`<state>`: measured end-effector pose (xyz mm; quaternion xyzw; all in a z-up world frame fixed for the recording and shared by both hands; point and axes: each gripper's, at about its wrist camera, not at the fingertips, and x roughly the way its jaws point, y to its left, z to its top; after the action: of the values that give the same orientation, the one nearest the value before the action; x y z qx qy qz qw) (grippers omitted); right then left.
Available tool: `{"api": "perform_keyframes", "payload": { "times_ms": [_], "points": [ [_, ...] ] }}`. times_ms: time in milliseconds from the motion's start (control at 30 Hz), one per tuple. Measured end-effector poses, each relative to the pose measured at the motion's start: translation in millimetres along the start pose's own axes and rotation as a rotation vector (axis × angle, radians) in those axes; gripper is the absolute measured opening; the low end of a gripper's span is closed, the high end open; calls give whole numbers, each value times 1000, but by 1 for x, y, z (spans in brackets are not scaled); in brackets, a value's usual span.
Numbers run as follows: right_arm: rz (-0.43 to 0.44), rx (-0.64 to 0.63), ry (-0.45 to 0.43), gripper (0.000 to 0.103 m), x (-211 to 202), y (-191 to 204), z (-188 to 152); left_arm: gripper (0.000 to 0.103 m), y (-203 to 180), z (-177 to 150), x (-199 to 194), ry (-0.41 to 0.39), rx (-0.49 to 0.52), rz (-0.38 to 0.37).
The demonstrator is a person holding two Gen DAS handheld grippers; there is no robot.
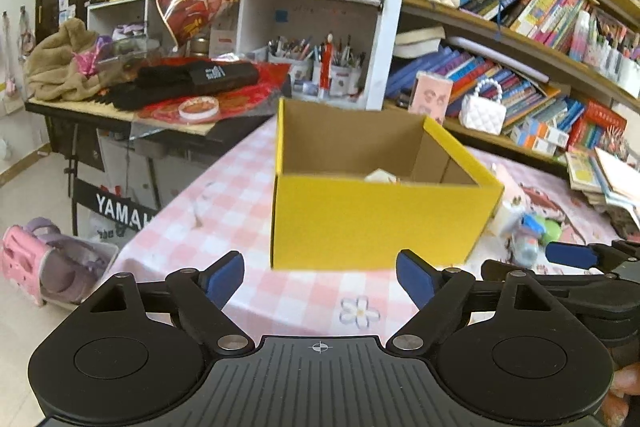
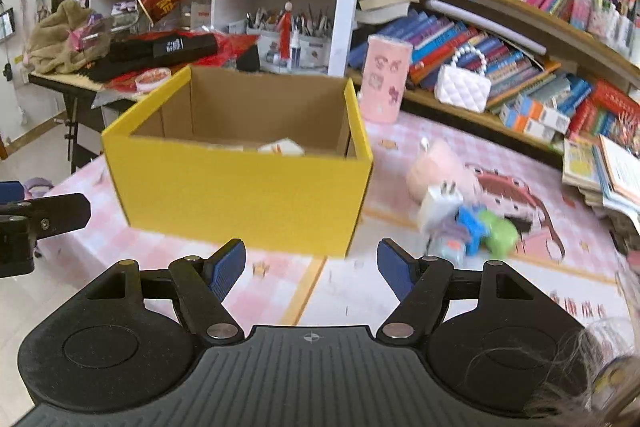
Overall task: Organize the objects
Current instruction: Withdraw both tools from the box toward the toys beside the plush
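An open yellow cardboard box stands on the pink checked tablecloth; something white lies inside it. My left gripper is open and empty, just short of the box's near wall. My right gripper is open and empty, in front of the box's right corner. Right of the box lies a pile of small things: a white plug, a blue toy, a green toy and a pink plush. The right gripper's finger shows in the left wrist view.
A pink tin stands behind the box. Bookshelves with white purses line the right. A stack of books lies at the table's right edge. A cluttered keyboard stand is at the left, with floor below it.
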<state>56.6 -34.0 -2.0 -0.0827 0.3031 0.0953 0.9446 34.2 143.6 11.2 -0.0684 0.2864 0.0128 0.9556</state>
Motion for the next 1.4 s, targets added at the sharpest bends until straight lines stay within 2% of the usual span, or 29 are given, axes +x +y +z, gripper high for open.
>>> {"api": "perform_keyframes", "payload": {
  "times_ms": [233,500,933,1400],
  "points": [
    [-26,-11,35,71,-12,3,-27,86,-4,-29,-9,37,30,36],
    [-77,75,57,73,-27,-5,-50,87,-13,-45,-19,66,74,24],
    [-188,171,90,75,-54,-25,-81,88,-40,-64,-29,103,175,-92],
    [-312,250,116,78,-73,-57,-98,88,-79,-67,-23,114,271,-224]
  ]
}}
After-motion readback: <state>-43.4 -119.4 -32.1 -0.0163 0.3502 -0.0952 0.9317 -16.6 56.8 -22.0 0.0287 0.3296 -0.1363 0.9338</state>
